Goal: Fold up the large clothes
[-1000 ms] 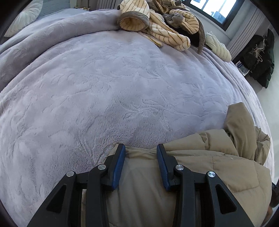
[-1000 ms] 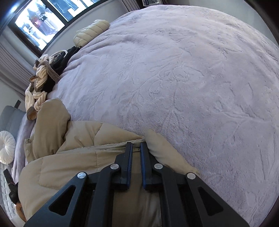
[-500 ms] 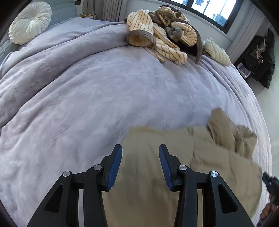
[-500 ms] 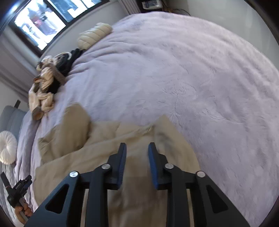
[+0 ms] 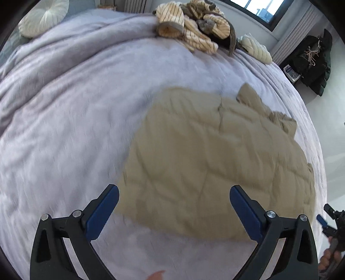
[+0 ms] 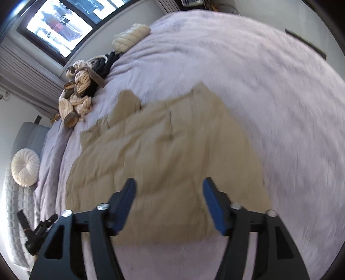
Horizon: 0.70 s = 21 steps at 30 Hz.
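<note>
A tan padded jacket (image 5: 204, 155) lies folded and flat on the lilac bed cover (image 5: 64, 107), with a sleeve or hood bunched at its far right corner. My left gripper (image 5: 174, 190) hovers above its near edge, jaws opening wide, with nothing between the blue pads. In the right wrist view the same jacket (image 6: 163, 150) lies below my right gripper (image 6: 169, 183), whose jaws are also opening and hold nothing. Each gripper shows at the edge of the other's view, the right gripper (image 5: 332, 217) and the left gripper (image 6: 36, 228).
A heap of striped cream clothes (image 5: 189, 28) sits at the bed's far edge beside a cream knotted cushion (image 5: 256, 48). A round white pillow (image 5: 43, 17) lies at the head end. Dark coats (image 5: 312, 62) hang past the bed's right side.
Both grippers let go of the jacket's edge, opened wide and drew back and upward. The jacket now lies flat on the bed, seen whole from higher up.
</note>
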Motion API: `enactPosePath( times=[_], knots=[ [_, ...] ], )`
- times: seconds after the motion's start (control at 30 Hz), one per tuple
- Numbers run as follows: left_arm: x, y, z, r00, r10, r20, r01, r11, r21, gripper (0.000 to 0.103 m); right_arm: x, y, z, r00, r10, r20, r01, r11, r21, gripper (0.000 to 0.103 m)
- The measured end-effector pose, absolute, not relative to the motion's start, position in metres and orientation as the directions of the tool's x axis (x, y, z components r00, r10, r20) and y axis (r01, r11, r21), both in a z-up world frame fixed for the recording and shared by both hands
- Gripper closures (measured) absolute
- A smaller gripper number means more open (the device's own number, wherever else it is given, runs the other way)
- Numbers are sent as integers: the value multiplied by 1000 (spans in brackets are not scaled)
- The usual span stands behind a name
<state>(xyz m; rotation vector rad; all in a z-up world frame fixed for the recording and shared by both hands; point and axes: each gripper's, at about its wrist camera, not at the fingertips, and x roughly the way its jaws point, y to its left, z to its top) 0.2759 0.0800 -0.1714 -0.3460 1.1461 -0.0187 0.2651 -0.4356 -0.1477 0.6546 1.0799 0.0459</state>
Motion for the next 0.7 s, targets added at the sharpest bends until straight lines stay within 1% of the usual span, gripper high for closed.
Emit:
enactPosePath(
  times=[0.1,0.13,0.17,0.2,0.27,0.33,0.53,0.7],
  knots=[
    [267,82,-186,376,-254,-891,-186,921,-342,0,248,-436,-160,486,408,-773,289,760,582,18],
    [263,86,-195,361,-296,-885,-221,894,-389,0,242,-435,-166,482,432,-762,300,736,607,15],
    [261,90,-203,352,-328,-877,-250,870,-426,0,239,-436,-172,483,452,-750,313,710,630,6],
    [257,93,-209,348,-355,-868,-269,849,-455,0,234,-436,-180,485,478,-732,331,675,660,0],
    [250,101,-227,346,-446,-825,-325,768,-552,0,226,-439,-196,490,522,-698,374,597,710,0],
    [243,107,-238,361,-482,-799,-361,718,-596,0,222,-441,-212,490,566,-663,404,526,748,0],
    [246,113,-257,425,-509,-748,-369,657,-657,0,224,-442,-248,501,622,-602,449,408,795,0],
    [268,107,-269,441,-505,-742,-366,654,-663,0,243,-442,-269,537,651,-537,451,316,834,0]
  ],
)
